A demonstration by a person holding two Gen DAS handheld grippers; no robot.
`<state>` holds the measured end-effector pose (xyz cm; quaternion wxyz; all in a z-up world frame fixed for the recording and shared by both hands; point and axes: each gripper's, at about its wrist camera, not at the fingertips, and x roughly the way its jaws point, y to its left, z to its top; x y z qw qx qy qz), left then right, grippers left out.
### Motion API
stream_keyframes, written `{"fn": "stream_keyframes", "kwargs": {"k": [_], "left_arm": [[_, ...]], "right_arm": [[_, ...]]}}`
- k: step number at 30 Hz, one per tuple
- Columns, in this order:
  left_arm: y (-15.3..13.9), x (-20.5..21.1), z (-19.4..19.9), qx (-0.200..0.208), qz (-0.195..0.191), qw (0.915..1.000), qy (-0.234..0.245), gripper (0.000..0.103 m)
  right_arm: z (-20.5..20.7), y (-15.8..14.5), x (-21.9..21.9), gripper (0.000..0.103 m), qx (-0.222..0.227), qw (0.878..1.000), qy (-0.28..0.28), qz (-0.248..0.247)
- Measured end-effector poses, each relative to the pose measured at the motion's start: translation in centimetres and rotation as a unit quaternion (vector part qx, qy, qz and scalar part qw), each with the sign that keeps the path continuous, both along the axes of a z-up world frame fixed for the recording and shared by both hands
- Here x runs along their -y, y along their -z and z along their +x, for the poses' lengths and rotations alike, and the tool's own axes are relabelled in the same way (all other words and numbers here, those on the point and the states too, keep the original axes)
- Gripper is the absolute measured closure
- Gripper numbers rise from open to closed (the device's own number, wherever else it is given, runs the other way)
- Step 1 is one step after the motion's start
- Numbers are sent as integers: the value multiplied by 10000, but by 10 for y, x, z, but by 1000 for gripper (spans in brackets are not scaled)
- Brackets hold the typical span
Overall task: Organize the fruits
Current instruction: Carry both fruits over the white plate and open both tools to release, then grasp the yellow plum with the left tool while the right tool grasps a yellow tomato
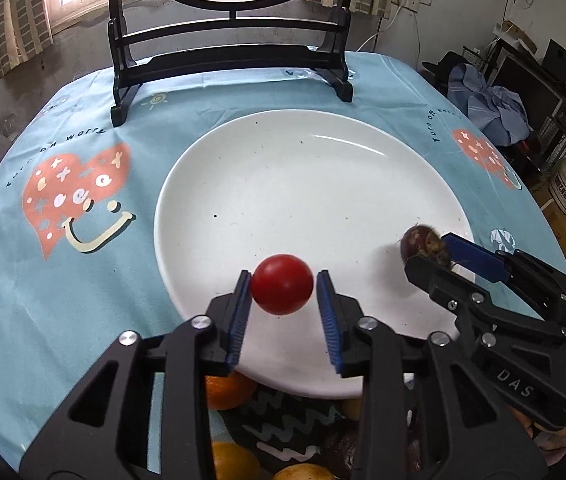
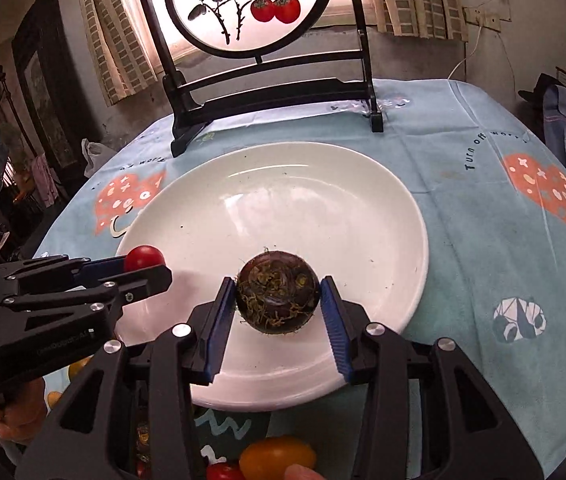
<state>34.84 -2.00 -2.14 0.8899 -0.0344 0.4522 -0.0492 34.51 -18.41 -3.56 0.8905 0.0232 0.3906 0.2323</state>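
A large white plate [image 1: 307, 184] lies on the blue tablecloth; it also shows in the right wrist view [image 2: 283, 208]. My left gripper [image 1: 283, 286] is shut on a red cherry tomato [image 1: 282, 284] and holds it over the plate's near left rim. In the right wrist view the left gripper [image 2: 139, 268] and its tomato [image 2: 144, 257] sit at the plate's left edge. My right gripper [image 2: 278, 294] is shut on a dark brown water chestnut [image 2: 278, 292] over the plate's near part. It shows in the left wrist view [image 1: 431, 254] with the chestnut [image 1: 423, 242] at the plate's right rim.
A black wooden stand [image 1: 227, 56] with a round painted screen stands at the table's far side. More fruit lies near the front edge under the grippers: oranges [image 1: 227, 390], a yellow tomato [image 2: 277, 458], a small red tomato [image 2: 223, 472]. Room clutter sits beyond the table's right edge.
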Motion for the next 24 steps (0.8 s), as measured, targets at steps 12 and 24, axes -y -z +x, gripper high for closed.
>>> {"fn": "stream_keyframes", "kwargs": {"k": [12, 24], "left_arm": [[-19, -39, -110, 777, 299, 9957, -406, 8], [18, -84, -171, 442, 42, 9950, -899, 6]], "right_arm": [[-101, -22, 33, 35, 446, 9979, -415, 226], [-126, 13, 45, 35, -270, 9969, -681, 287]]}}
